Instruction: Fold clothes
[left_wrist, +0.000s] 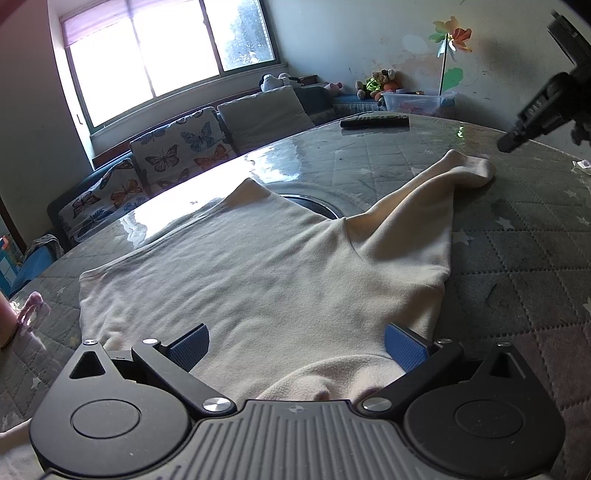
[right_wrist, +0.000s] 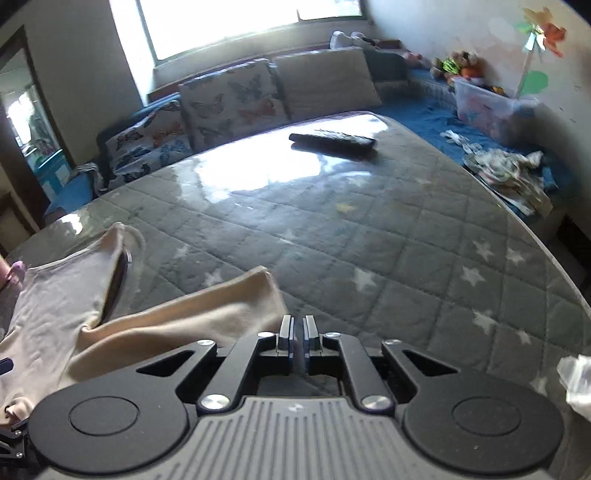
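A cream fleece top lies spread flat on the quilted grey table cover. One sleeve stretches away to the far right. My left gripper hovers over the near edge of the top, its blue pads wide apart and open, with a bulge of cloth just below them. My right gripper is shut with nothing between its fingers, and the sleeve end lies just to its left. In the left wrist view the right gripper hangs above the table beyond the sleeve tip.
A black remote control lies at the far side of the table. A dark round rim shows under the top's far edge. Crumpled clear plastic sits near the right edge. A sofa with butterfly cushions stands behind.
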